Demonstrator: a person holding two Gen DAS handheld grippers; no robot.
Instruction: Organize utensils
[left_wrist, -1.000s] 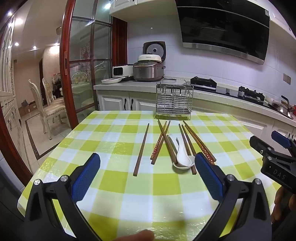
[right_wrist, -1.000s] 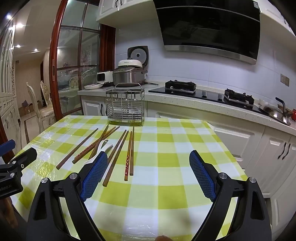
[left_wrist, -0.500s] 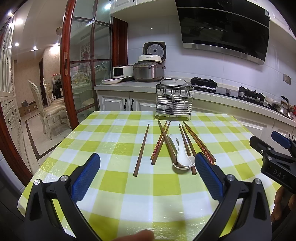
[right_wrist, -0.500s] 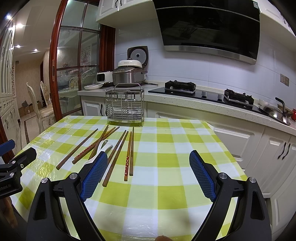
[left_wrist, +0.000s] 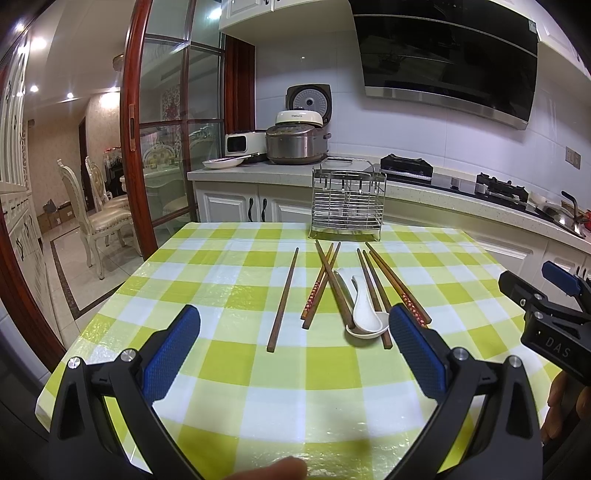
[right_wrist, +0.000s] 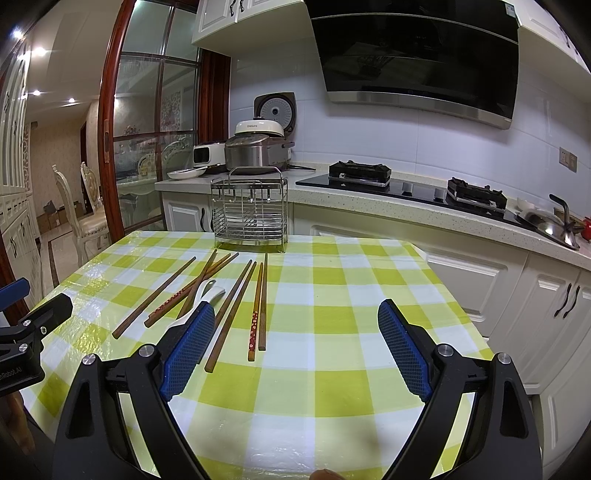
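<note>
Several brown chopsticks (left_wrist: 283, 297) (right_wrist: 237, 307) lie spread on the green checked tablecloth (left_wrist: 258, 369) (right_wrist: 332, 332); some have red patterned ends. A white ceramic spoon (left_wrist: 364, 310) (right_wrist: 207, 291) rests among them. At the table's far edge stands an empty wire utensil rack (left_wrist: 347, 199) (right_wrist: 250, 210). My left gripper (left_wrist: 293, 334) is open, hovering over the near table edge short of the chopsticks. My right gripper (right_wrist: 295, 330) is open too, to the right of the pile, its left finger (right_wrist: 188, 349) hiding the spoon's bowl. Each gripper shows at the side of the other's view.
Behind the table runs a counter (right_wrist: 369, 195) with a rice cooker (left_wrist: 297, 142), a gas hob (right_wrist: 406, 181) and a sink (right_wrist: 550, 221). A glass sliding door (left_wrist: 166, 129) and dining chairs (left_wrist: 99, 214) are to the left. A fingertip (left_wrist: 273, 470) shows at the bottom edge.
</note>
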